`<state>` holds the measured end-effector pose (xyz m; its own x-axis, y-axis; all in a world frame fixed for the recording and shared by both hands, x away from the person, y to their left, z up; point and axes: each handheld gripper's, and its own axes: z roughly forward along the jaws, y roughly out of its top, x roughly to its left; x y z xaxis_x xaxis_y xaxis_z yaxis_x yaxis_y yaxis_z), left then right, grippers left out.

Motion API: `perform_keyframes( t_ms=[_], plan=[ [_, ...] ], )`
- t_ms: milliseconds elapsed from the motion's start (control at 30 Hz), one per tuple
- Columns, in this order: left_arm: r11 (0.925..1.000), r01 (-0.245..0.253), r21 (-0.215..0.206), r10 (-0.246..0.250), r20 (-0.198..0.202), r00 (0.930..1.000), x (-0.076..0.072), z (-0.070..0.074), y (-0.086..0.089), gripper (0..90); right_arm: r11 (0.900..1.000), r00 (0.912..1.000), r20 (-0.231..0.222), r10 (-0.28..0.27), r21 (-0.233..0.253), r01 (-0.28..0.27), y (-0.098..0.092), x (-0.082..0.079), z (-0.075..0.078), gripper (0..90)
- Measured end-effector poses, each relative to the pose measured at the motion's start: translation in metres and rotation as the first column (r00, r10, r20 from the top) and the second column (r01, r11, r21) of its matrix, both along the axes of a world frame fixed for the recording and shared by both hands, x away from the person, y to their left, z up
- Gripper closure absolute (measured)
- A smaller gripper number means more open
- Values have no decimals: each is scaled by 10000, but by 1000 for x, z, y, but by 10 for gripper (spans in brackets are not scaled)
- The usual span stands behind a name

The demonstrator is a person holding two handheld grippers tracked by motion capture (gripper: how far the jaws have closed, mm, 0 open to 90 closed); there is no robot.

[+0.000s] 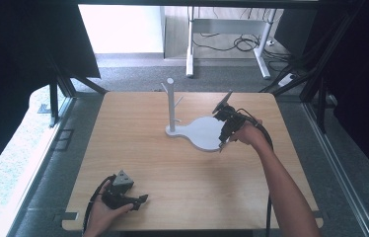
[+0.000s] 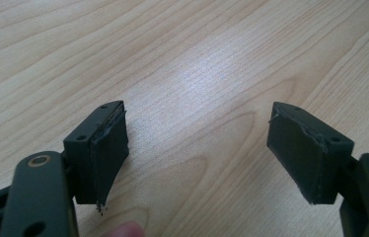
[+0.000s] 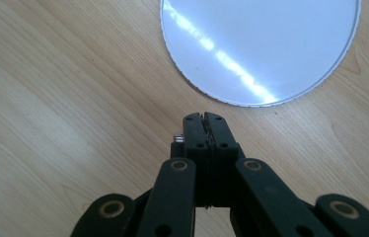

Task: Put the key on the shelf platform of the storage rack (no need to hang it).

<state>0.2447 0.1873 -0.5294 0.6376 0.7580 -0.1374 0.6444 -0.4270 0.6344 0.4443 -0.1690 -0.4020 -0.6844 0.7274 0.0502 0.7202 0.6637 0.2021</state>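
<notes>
Our left hand-held gripper (image 1: pixel 140 200) rests wide open and empty on the near table (image 1: pixel 138 148) edge, out of the way. Our right hand-held gripper (image 1: pixel 222 143) hovers with jaws pressed together, holding nothing, just beside the white mug stand's base (image 1: pixel 202 132), seemingly ready to work there.

white stand (image 1: pixel 203 132): flat rounded pear-shaped base lying on the wooden table, right of centre; upright post (image 1: pixel 171 103) with short side pegs rises from its narrow left end | wide round end (image 3: pixel 261 47): glossy, bare
</notes>
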Motion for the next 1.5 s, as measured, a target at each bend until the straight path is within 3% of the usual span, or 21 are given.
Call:
perform_keyframes(
  t_ms=[933,1500],
  plan=[
    [10000,21,-56,-21,-14,10000,0,0,0,238,9996,9996,-131,-239,149,241,2,28,-10,900],
    [9999,-8,-127,9,44,10000,1,1,3,239,9988,9993,-56,-374,327,376,18,50,-15,900]
  ],
)
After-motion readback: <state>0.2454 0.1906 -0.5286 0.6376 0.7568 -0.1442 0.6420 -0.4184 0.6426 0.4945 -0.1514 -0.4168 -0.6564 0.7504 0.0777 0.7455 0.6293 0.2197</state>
